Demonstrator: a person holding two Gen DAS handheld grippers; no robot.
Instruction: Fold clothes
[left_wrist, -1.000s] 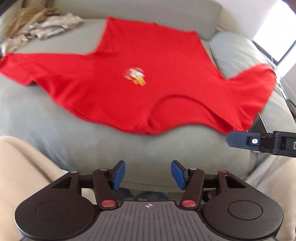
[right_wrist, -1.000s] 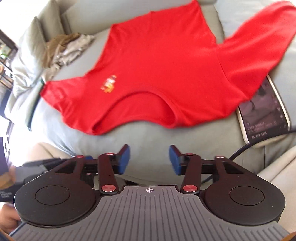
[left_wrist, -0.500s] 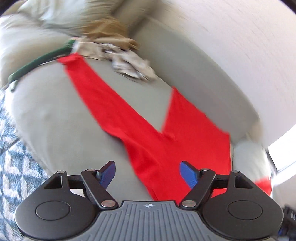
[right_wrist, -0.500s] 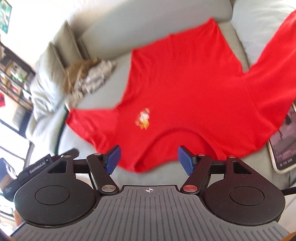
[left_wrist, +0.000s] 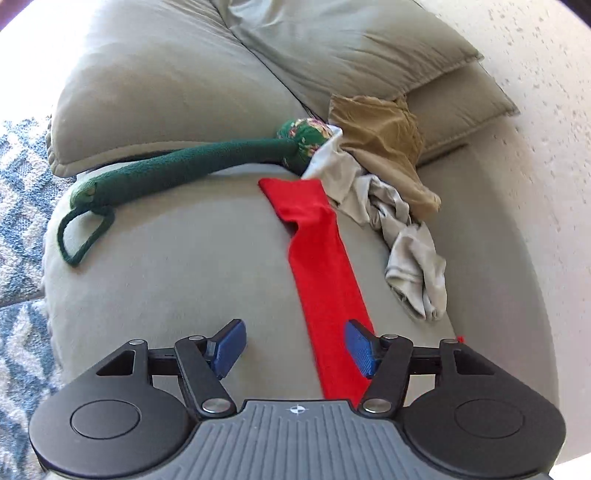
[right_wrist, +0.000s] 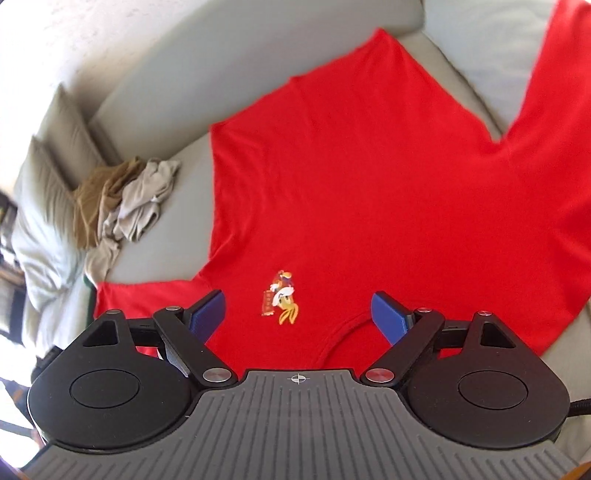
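The red T-shirt (right_wrist: 369, 192) lies flat on the grey sofa (right_wrist: 177, 177). Right gripper (right_wrist: 298, 314), jaws just opening wide, hovers over its collar; left gripper (left_wrist: 293, 345), jaws just narrowing, empty, above the long sleeve (left_wrist: 321, 266).

Two close downward views, shared sofa (left_wrist: 184, 258)

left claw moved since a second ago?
Yes. The left claw has swung off the shirt's collar toward the sleeve of the red shirt, near the green toy at the sofa's end. Jaws open, gripping nothing.
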